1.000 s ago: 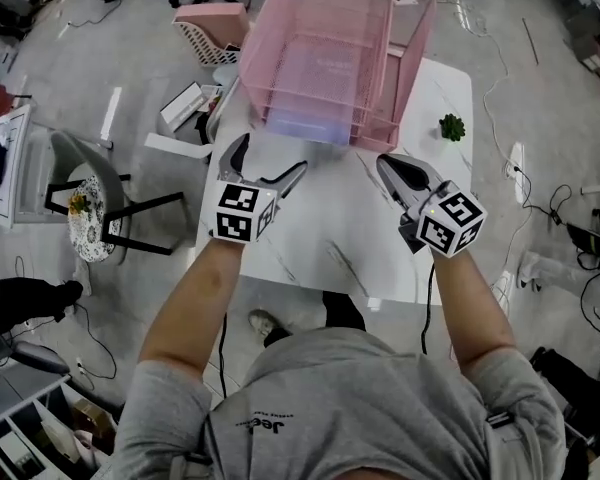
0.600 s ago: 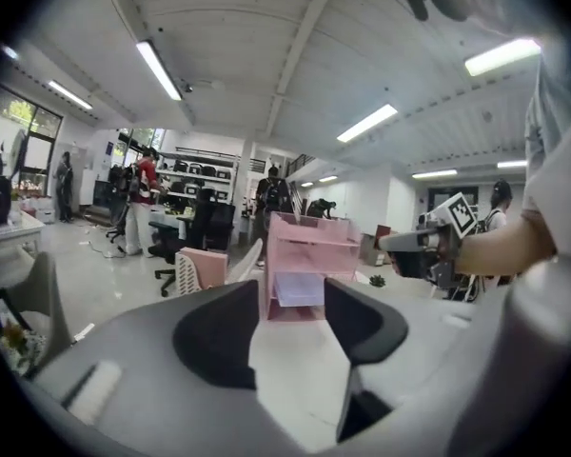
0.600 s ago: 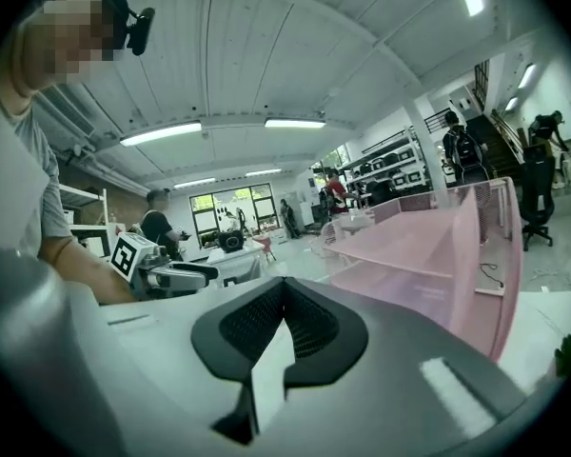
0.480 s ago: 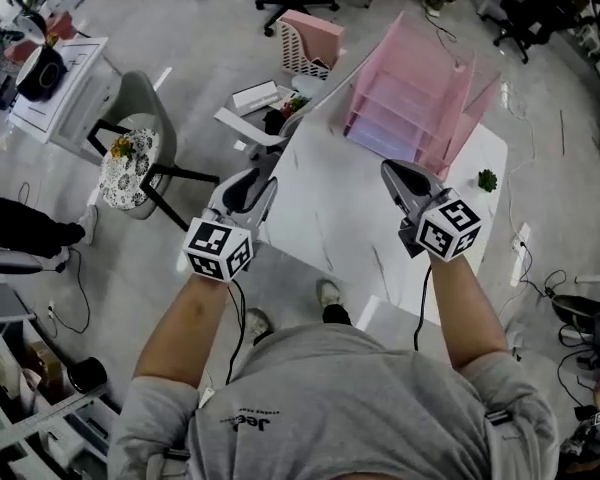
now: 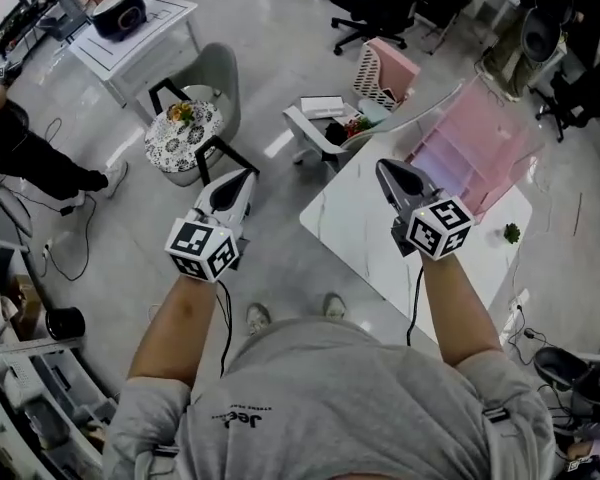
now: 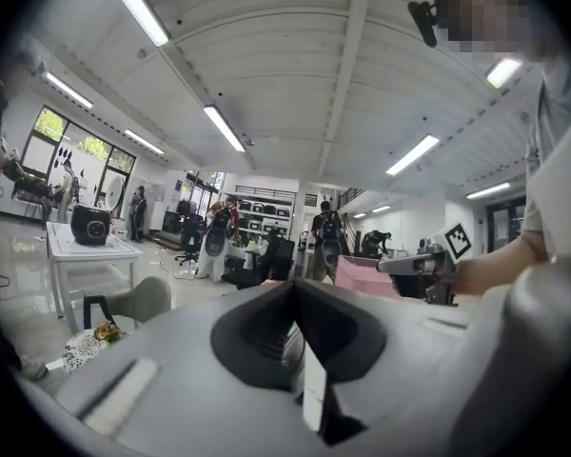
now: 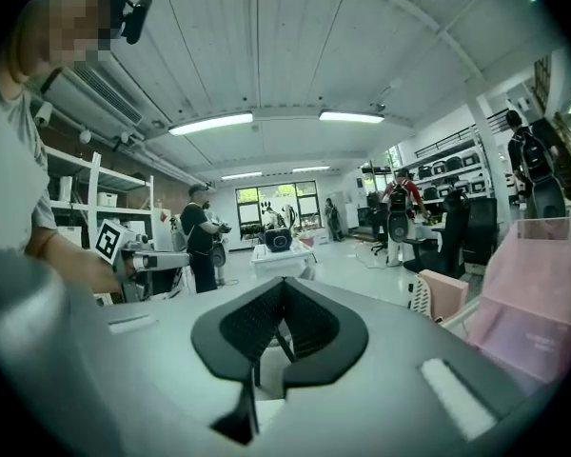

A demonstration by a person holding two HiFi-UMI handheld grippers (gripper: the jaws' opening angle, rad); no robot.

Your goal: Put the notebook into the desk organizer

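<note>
Overhead, the head view shows the pink desk organizer (image 5: 480,148) at upper right on the white table (image 5: 360,223). A lilac patch in its bottom tier looks like the notebook (image 5: 448,163). The left gripper (image 5: 247,175) hangs over the floor at centre left, and the right gripper (image 5: 384,167) is above the table. In the left gripper view, the jaws have just clenched together, with nothing between them. In the right gripper view, the jaws also meet with nothing between them, and the organizer is at the right edge.
</note>
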